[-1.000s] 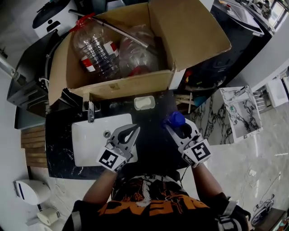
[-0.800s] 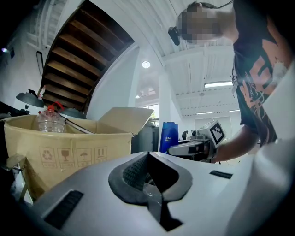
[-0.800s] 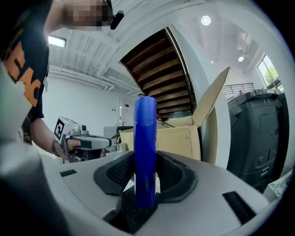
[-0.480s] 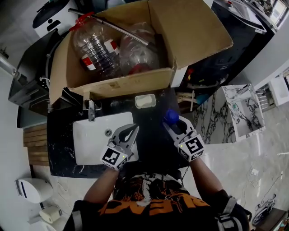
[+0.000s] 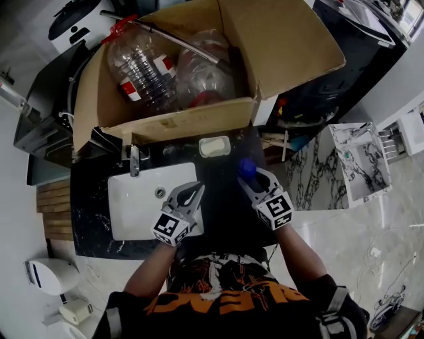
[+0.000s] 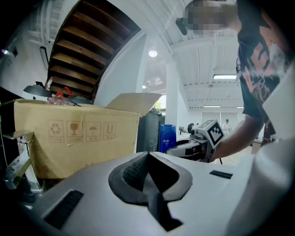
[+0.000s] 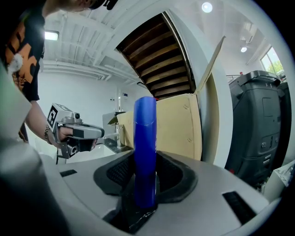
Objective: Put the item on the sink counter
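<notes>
The right gripper [image 5: 250, 177], centre right of the head view, is clamped on a blue cylindrical container [image 5: 246, 167]. The container stands upright between the jaws (its lower end sunk between the pads), over the black sink counter [image 5: 225, 212]. It is right of the white basin [image 5: 132, 212]. The left gripper [image 5: 196, 189], its jaws pressed together on nothing, hangs at the basin's right edge. A cardboard box [image 5: 199, 122] fills the top.

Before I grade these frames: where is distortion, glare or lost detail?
Head view: the black stone counter loses detail beside the white basin. Left gripper view: fisheye bends the brown cardboard box. Right gripper view: the blue plastic cylinder is crisp; the round ceiling lamp glares.
</notes>
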Demonstrator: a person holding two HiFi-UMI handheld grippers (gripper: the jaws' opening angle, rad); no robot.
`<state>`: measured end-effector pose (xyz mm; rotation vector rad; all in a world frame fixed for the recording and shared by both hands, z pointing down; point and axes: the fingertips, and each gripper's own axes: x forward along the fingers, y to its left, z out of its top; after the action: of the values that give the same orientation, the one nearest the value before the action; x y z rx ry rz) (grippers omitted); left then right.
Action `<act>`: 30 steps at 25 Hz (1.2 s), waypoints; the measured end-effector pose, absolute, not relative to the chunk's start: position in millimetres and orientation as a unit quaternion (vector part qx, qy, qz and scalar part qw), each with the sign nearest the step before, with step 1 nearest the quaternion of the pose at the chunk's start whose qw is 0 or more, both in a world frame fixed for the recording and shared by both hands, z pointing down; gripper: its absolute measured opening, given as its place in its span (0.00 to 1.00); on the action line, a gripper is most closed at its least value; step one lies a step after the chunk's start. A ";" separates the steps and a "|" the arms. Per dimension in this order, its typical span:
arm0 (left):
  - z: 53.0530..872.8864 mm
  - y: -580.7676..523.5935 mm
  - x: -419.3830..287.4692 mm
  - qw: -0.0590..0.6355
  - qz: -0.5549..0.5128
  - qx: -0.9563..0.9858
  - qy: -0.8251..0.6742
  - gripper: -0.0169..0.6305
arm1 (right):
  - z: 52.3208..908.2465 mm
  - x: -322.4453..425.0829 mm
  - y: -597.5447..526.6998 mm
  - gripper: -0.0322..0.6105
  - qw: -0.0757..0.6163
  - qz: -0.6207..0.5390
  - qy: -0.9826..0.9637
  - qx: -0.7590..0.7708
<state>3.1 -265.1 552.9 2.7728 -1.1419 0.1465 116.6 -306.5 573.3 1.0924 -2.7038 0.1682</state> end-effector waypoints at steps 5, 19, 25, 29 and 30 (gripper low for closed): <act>572.9 -265.3 0.8 0.085 0.071 0.918 -0.382 0.05 | 592.0 117.4 -311.3 0.30 0.118 0.062 -0.916 0.378; 598.5 -266.7 4.4 0.105 0.096 0.915 -0.378 0.05 | 613.1 120.8 -307.7 0.30 0.137 0.068 -0.914 0.376; 600.7 -266.4 11.8 0.105 0.098 0.918 -0.370 0.05 | 623.4 119.5 -300.4 0.30 0.144 0.066 -0.914 0.373; 602.2 -262.2 14.6 0.105 0.102 0.920 -0.365 0.05 | 627.0 120.8 -294.2 0.30 0.142 0.062 -0.914 0.374; 602.9 -261.7 14.9 0.105 0.103 0.920 -0.364 0.05 | 627.0 121.2 -293.9 0.30 0.139 0.060 -0.914 0.375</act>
<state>14.9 -261.7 602.9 2.7107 -1.0733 0.3031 121.2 -293.9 627.0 1.0844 -2.6431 0.1732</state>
